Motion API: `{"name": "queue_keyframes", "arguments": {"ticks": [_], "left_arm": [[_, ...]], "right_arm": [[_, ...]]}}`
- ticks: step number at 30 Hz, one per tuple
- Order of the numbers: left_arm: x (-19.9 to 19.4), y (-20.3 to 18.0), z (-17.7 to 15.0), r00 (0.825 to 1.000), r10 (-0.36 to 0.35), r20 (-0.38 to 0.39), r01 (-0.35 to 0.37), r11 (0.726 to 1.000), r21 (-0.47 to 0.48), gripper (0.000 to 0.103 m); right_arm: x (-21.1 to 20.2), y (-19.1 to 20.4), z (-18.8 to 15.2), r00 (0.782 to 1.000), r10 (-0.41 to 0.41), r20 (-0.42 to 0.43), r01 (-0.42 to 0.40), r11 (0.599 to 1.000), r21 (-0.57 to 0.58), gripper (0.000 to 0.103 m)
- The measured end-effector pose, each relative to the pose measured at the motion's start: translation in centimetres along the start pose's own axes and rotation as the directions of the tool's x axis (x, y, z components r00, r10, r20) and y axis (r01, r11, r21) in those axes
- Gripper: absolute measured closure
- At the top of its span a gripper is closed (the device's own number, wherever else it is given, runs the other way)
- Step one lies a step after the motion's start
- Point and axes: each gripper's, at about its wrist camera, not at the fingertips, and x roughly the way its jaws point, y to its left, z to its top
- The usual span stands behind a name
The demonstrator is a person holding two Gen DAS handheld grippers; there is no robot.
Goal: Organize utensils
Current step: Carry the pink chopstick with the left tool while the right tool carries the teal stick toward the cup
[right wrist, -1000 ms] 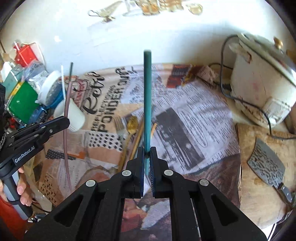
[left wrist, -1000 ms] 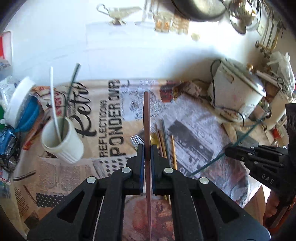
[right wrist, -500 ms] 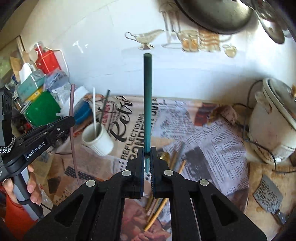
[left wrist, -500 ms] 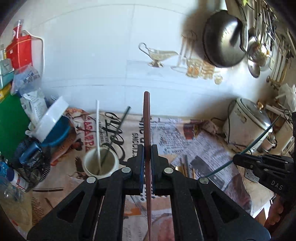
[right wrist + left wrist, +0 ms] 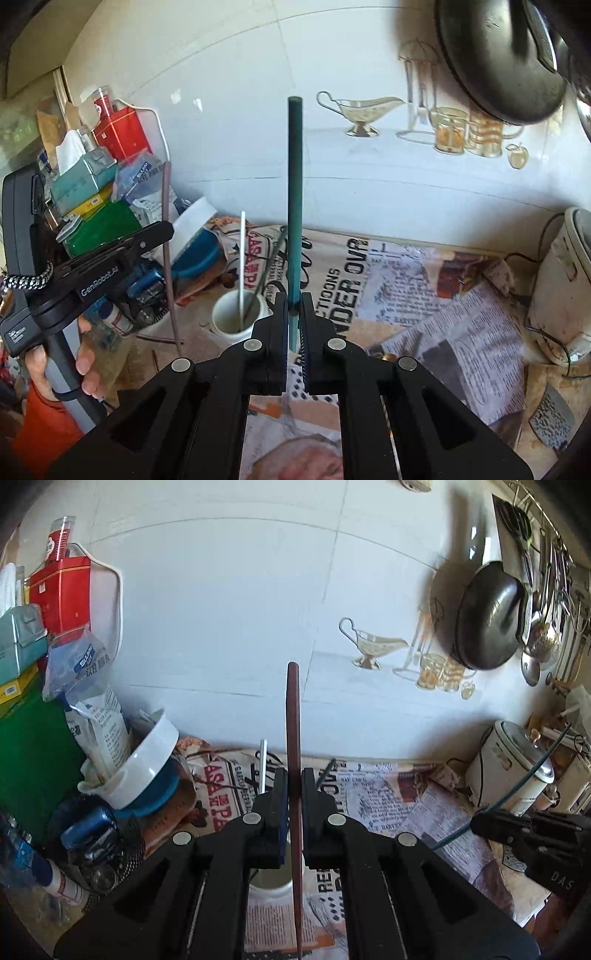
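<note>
My left gripper [image 5: 294, 786] is shut on a long brown stick [image 5: 293, 720] that points up and away. Just beneath its jaws stands a white cup [image 5: 273, 882] holding a white stick [image 5: 262, 764] and a dark stick [image 5: 328, 768]. My right gripper [image 5: 294, 306] is shut on a teal stick [image 5: 294, 184], with the cup [image 5: 236, 317] to its lower left. In the right wrist view the left gripper [image 5: 168, 229], held by a hand [image 5: 85, 365], hangs left of the cup with the brown stick [image 5: 168, 258] reaching down beside it.
Newspaper [image 5: 424, 295] covers the counter, with a few loose utensils [image 5: 388, 356] on it. A white rice cooker [image 5: 557, 288] and a cleaver [image 5: 552, 417] sit at the right. Boxes, bags and a blue-and-white container [image 5: 147, 775] crowd the left. A dark wok [image 5: 487, 620] hangs on the wall.
Both grippers have risen and moved toward the cup, each still holding its stick. The cup has slid from the left to under the left gripper's jaws. More wall is in view.
</note>
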Motion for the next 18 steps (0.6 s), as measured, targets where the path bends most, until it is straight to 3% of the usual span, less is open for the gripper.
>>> {"name": "queue_keyframes", "arguments": {"ticks": [10,18], "left_arm": [[4.2,3.4,2.4,0.999,-0.017,0.029,0.018,0.999,-0.027,0.098],[8.2,5.2,1.7,1.0,0.008,0.021,-0.007,0.998,-0.061,0.098]], "right_arm": [[3.3,3.7,1.8,0.999,0.037,-0.002,-0.037,0.999,0.0,0.098],[7.1,4.7,2.0,0.997,0.048,-0.055,-0.049,0.999,-0.004,0.098]]}}
